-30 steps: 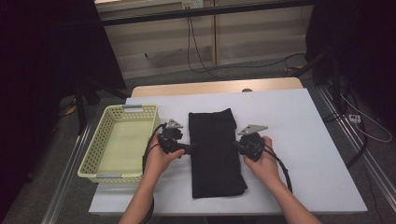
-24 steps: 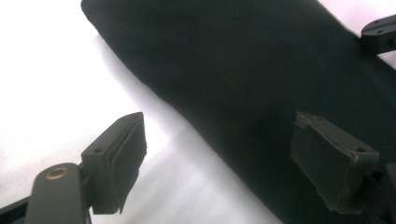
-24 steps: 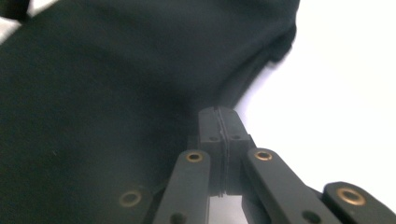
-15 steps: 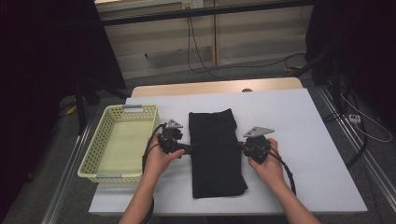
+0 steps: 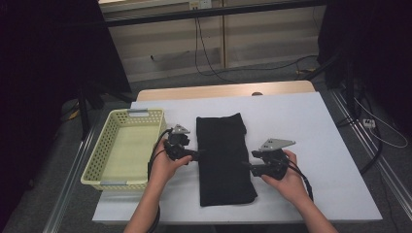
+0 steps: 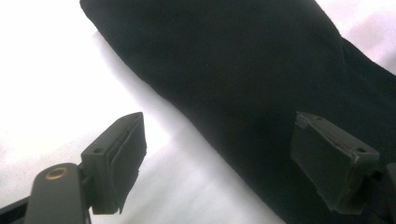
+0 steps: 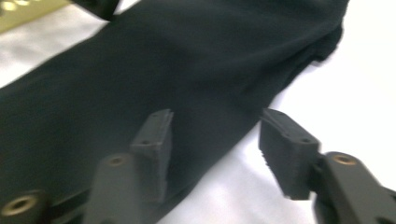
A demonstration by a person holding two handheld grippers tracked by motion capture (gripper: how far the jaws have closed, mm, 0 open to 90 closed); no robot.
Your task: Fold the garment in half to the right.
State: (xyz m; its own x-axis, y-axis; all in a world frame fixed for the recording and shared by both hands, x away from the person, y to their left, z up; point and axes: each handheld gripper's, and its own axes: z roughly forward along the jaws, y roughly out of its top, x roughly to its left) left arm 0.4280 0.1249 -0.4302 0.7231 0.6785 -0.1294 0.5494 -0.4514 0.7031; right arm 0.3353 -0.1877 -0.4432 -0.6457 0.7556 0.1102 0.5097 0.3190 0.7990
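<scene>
listing, from the high view: one white table [image 5: 316, 145], one folded black cloth [image 5: 222, 155], one pale yellow perforated basket [image 5: 116, 179], two hand-held grippers, two forearms entering from the bottom edge.

item 1, black cloth: one piece, a long rectangle lying flat at the centre of the frame, its long side running from upper centre toward the bottom.

item 2, basket: one, at centre left of the frame, just left of the cloth and apart from it; two grey handle strips, one on the far rim and one on the near rim; nothing seen inside.

item 3, left gripper [image 5: 194, 155]: one, held at the cloth's left edge, between basket and cloth. in the left gripper view its two jaws stand spread wide, one over the white table, the other over the cloth; nothing between them is pinched.

item 4, right gripper [image 5: 246, 167]: one, held at the cloth's right edge, lower in the frame than the left. in the right gripper view its two jaws stand spread, straddling the cloth's edge, one over cloth and one over table, not pinching.

item 5, floor cables: several, upper half of the frame, count unclear.
</scene>
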